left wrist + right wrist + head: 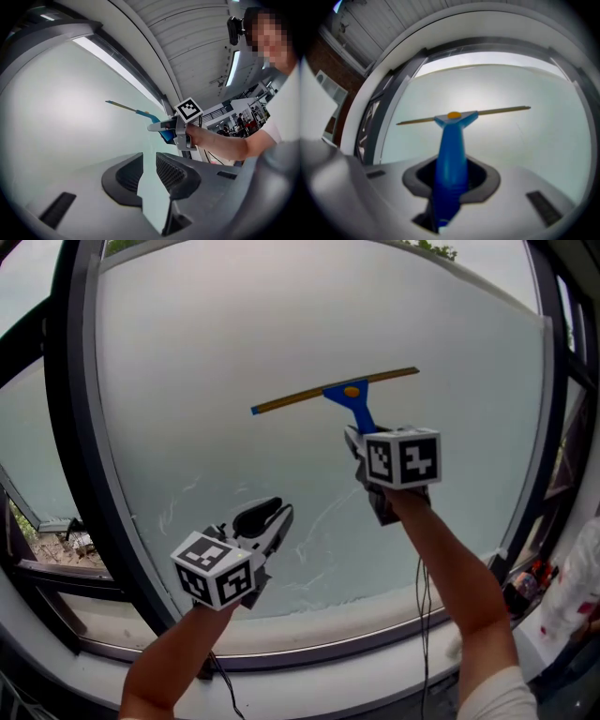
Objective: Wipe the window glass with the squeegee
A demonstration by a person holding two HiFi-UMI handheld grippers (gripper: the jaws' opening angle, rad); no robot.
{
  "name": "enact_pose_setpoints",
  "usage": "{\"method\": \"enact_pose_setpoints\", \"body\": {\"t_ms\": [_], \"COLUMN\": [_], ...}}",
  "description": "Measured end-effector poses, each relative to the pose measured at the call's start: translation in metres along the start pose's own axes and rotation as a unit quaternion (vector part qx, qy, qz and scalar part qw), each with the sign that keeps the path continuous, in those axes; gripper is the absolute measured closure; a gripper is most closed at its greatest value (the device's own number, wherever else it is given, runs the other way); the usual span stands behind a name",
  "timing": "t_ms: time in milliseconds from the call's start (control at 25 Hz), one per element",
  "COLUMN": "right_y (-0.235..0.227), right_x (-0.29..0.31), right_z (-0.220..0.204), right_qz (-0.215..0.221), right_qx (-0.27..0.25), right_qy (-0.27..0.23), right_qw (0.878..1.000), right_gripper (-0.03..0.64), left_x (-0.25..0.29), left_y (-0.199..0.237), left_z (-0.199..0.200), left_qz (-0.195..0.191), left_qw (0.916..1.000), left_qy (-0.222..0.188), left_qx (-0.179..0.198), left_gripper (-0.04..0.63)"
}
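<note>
A squeegee [349, 395] with a blue handle, an orange knob and a long brass-coloured blade lies against the middle of the frosted window glass [234, 334], blade slightly tilted, right end higher. My right gripper [361, 442] is shut on the blue handle [450, 164], which runs between its jaws toward the blade [464, 115]. My left gripper [272, 517] hangs lower and to the left, close to the glass, jaws a little apart with nothing between them [147, 176]. In the left gripper view the squeegee [140, 112] and the right gripper [161, 126] show ahead.
Dark window frame [80, 465] curves round the pane, with a white sill [309, 652] below. Wet streaks [319, 521] mark the lower glass. Cables [424, 615] hang from both grippers. Clutter [539, 577] sits at the right end of the sill.
</note>
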State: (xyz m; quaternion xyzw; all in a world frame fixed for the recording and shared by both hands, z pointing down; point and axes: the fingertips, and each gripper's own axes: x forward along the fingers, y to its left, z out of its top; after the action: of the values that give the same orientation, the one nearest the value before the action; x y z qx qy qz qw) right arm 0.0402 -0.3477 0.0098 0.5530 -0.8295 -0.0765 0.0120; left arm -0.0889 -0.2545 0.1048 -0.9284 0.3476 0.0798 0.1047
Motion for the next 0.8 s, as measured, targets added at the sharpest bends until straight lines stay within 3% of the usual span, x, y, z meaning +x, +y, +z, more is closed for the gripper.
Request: {"method": "enact_pose_setpoints", "body": {"t_ms": [160, 280, 560, 800], "right_y": [-0.011, -0.018, -0.027, -0.04], "right_x": [0.016, 0.028, 0.058, 0.08], "right_z": [0.077, 0.12, 0.193, 0.23], "right_qz": [0.011, -0.005, -0.021, -0.039], "right_qx": [0.002, -0.017, -0.03, -0.029], "right_qy": [-0.034, -0.048, -0.083, -0.103], "right_qw": [0.999, 0.999, 0.996, 0.994], "right_gripper": [0.502, 0.502, 0.502, 0.502], "left_x": [0.018, 0.026, 0.046, 0.054], "left_y": [0.011, 0.022, 0.035, 0.042], "left_z": [0.042, 0.063, 0.097, 0.111], "left_qz": [0.009, 0.02, 0.03, 0.033], "left_qw": [0.9989, 0.9977, 0.9953, 0.9944], "left_qy": [-0.013, -0.018, -0.022, -0.021], "left_qx": [0.045, 0.062, 0.089, 0.098], "left_gripper": [0.488, 0.488, 0.488, 0.488]}}
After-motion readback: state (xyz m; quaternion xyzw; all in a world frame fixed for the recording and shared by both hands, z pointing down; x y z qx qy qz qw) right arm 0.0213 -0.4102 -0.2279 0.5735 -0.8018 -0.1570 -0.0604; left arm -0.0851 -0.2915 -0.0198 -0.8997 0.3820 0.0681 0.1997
